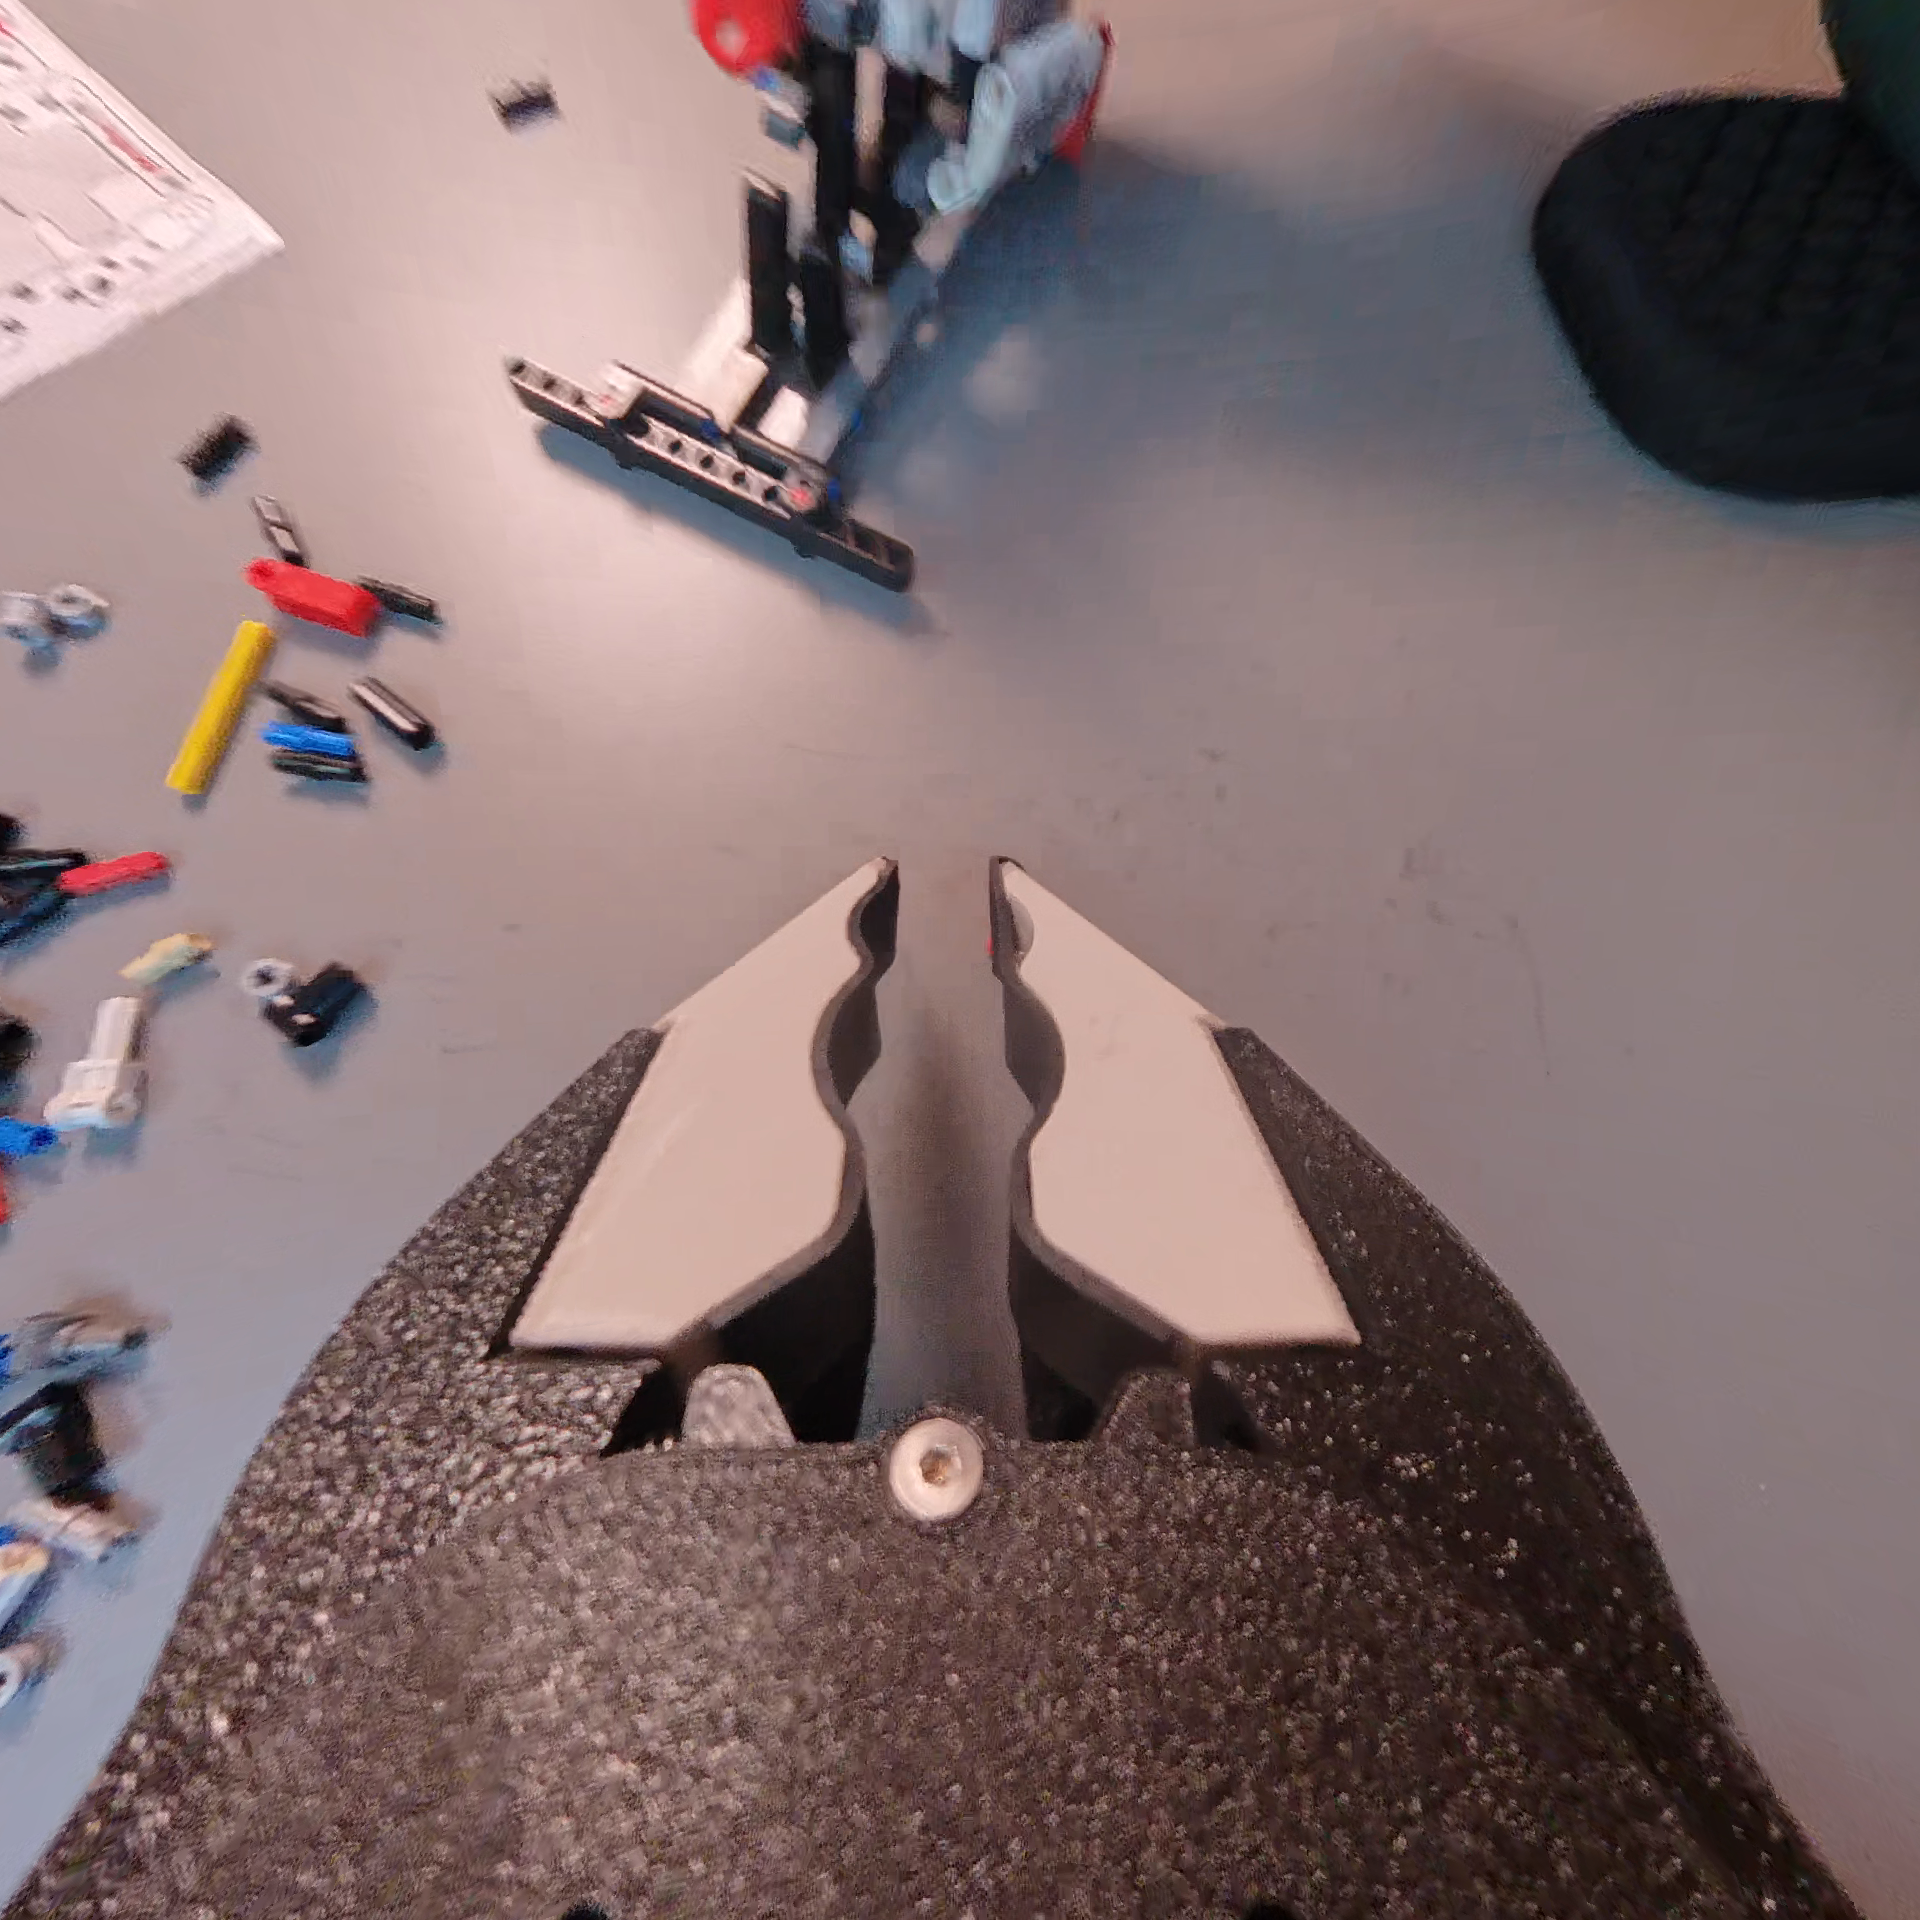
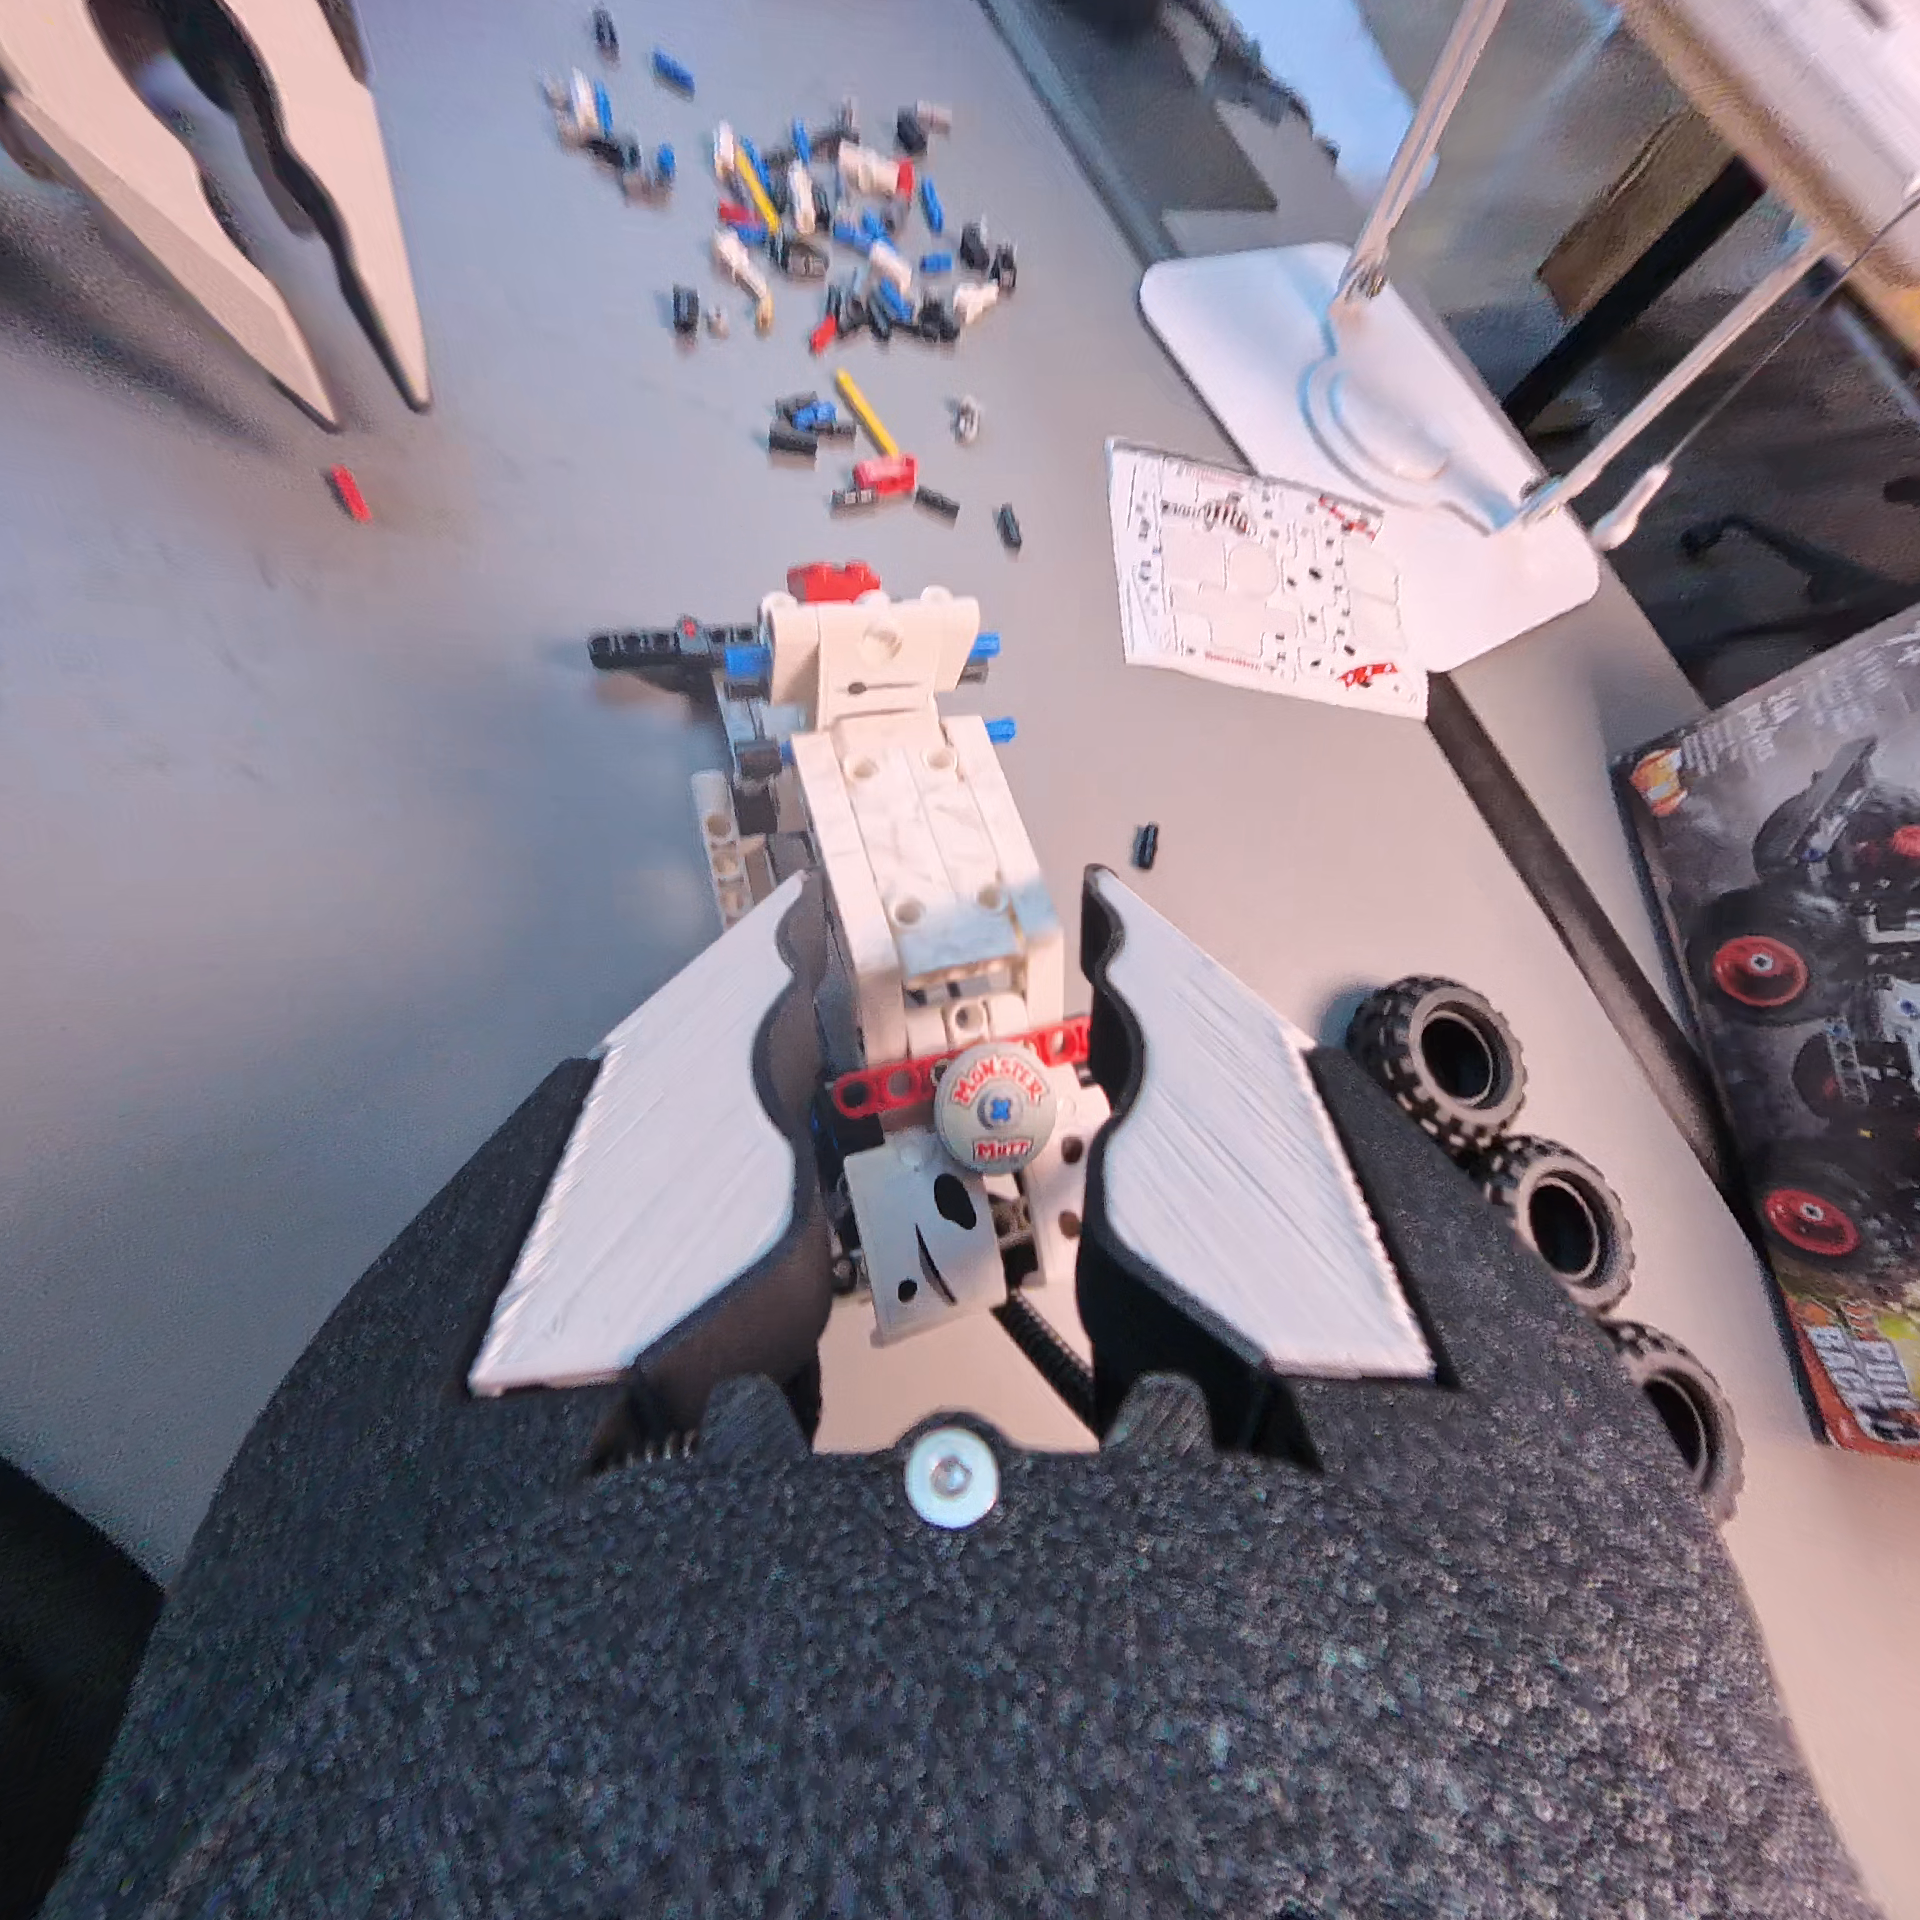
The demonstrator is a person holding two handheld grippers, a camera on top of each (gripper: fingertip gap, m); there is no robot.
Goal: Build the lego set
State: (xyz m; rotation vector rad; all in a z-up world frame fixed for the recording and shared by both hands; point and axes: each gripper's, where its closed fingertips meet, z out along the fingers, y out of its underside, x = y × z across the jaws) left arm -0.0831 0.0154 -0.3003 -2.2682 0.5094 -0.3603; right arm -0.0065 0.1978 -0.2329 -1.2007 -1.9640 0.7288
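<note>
**Inspector:** Right gripper (image 2: 940, 894)?

**Assistant:** Its jaws are set apart on either side of the model (image 2: 914, 883) and look to be clamping its near end; the left finger (image 2: 675, 1132) lies against the white body. Contact on the right side I cannot confirm.

**Inspector:** Left gripper (image 1: 943, 862)?

**Assistant:** Nearly closed, with a narrow gap between the tips. A small red bit shows at the right finger (image 1: 1143, 1122) near its tip; I cannot tell what it is or whether it is pinched. In the right wrist view this gripper hangs far left, tips pointing down at the table (image 2: 260, 831), a red piece (image 2: 349, 490) lying just below them.

**Inspector:** Condition of the model?

**Assistant:** A partly built truck: white panelled body, a red beam across the near end, a round printed disc on it, blue pins at the sides, a black beam (image 1: 717, 468) at the far end resting on the table. No wheels fitted. It sits mid-table.

**Inspector:** Surroundings?

**Assistant:** Loose pieces (image 2: 831, 218) scattered far of the model. Three tyres (image 2: 1548, 1216) right of the gripper, the box (image 2: 1808, 977) beyond them. A sheet (image 2: 1257, 582) lies far right, against a white stand (image 2: 1351, 374).
</note>
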